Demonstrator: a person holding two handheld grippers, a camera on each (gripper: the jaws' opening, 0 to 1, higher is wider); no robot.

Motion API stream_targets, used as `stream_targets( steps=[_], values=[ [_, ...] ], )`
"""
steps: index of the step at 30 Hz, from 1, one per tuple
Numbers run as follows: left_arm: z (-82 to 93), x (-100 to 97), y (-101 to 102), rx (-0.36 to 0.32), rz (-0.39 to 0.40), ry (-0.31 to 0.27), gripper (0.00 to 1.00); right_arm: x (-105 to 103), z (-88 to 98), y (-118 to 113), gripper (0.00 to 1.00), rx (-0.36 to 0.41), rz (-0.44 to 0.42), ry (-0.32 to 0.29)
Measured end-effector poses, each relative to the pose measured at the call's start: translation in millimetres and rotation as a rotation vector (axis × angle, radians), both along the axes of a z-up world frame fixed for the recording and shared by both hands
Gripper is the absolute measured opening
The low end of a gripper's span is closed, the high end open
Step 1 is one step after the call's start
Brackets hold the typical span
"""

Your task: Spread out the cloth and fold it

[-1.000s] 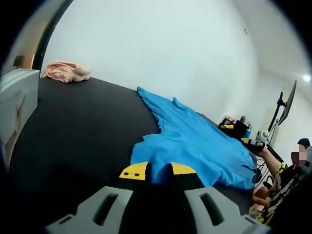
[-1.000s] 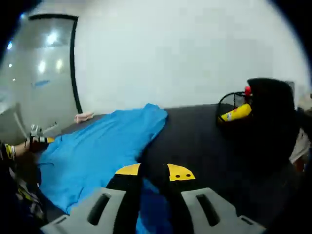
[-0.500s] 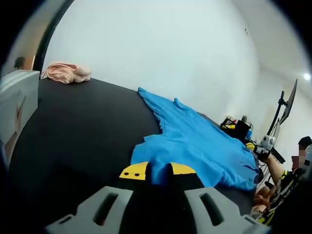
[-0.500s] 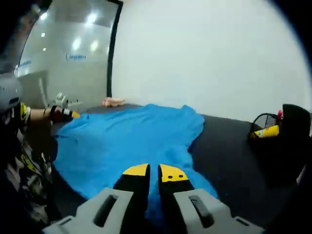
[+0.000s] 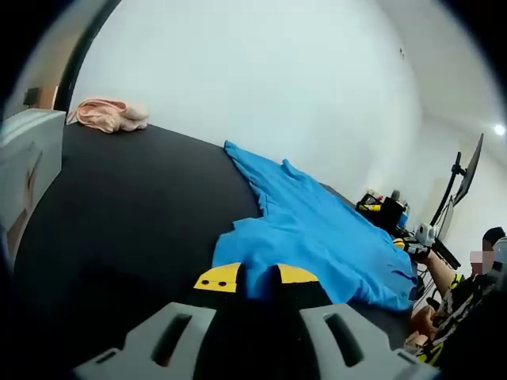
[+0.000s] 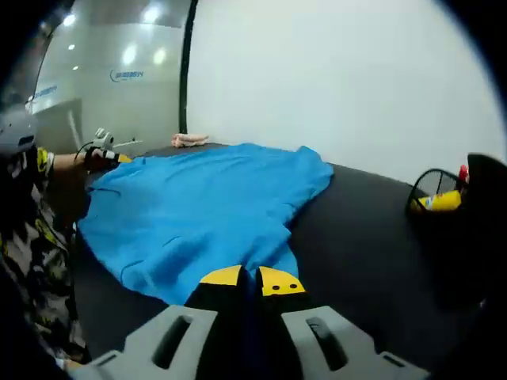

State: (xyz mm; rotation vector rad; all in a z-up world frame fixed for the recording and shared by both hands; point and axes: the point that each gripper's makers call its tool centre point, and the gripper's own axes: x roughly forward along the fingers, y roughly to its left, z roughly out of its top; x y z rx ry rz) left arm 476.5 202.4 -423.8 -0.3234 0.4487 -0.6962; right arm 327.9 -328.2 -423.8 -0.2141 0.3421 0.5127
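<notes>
A blue cloth lies spread on the black table, running away from me in the left gripper view. My left gripper is shut on its near corner, blue fabric pinched between the yellow-tipped jaws. At the far right of that view a hand holds my right gripper at the cloth's other end. In the right gripper view the blue cloth lies broad and mostly flat. My right gripper is shut on its near edge, and the left gripper shows at the cloth's far left corner.
A crumpled pink cloth sits at the table's far end, also the pink cloth. A grey box stands left of the table. A wire basket with a yellow bottle sits at the right. A person's body is at the left.
The right gripper view has swung across the cloth, which now looks flatter and wider. In the left gripper view the cloth is as before and the hand with the right gripper shifted slightly.
</notes>
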Motion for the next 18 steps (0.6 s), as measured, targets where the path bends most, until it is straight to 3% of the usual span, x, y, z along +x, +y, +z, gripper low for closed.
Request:
stream_targets(
  steps=[4, 6, 8, 10, 11, 12, 13, 14, 15, 18],
  values=[
    [0.2, -0.5, -2, 0.002, 0.0, 0.001, 0.15, -2, 10.1, -5, 0.06, -0.029, 0.013, -0.014],
    [0.2, -1.4, -3, 0.005, 0.001, -0.003, 0.15, 7, 33.8, -20, 0.13, 0.083, -0.042, -0.079],
    [0.3, -2.1, -4, 0.006, 0.003, -0.006, 0.15, 20, 46.1, -44, 0.19, 0.132, -0.1, -0.125],
    [0.1, -1.7, -5, 0.004, 0.004, -0.004, 0.15, 33, 33.4, -60, 0.19, 0.129, -0.126, -0.061],
    [0.1, -1.3, -5, 0.002, 0.005, -0.002, 0.15, 38, 18.0, -61, 0.19, 0.151, -0.123, 0.021],
    [0.0, -1.4, -5, 0.001, 0.006, 0.0, 0.15, 34, 2.8, -47, 0.19, 0.167, -0.058, 0.115],
    [0.1, -1.3, -5, -0.001, 0.007, -0.001, 0.15, 28, -4.4, -35, 0.18, 0.159, 0.004, 0.158],
    [0.1, -1.5, -5, -0.002, 0.008, -0.002, 0.15, 28, -9.3, -26, 0.17, 0.128, 0.028, 0.154],
    [0.2, -1.5, -5, 0.0, 0.009, -0.005, 0.15, 30, 2.3, -22, 0.16, 0.07, 0.052, 0.028],
    [0.0, -0.8, -5, 0.003, 0.01, -0.008, 0.15, 25, -2.4, -14, 0.12, 0.076, 0.046, 0.049]
  ],
)
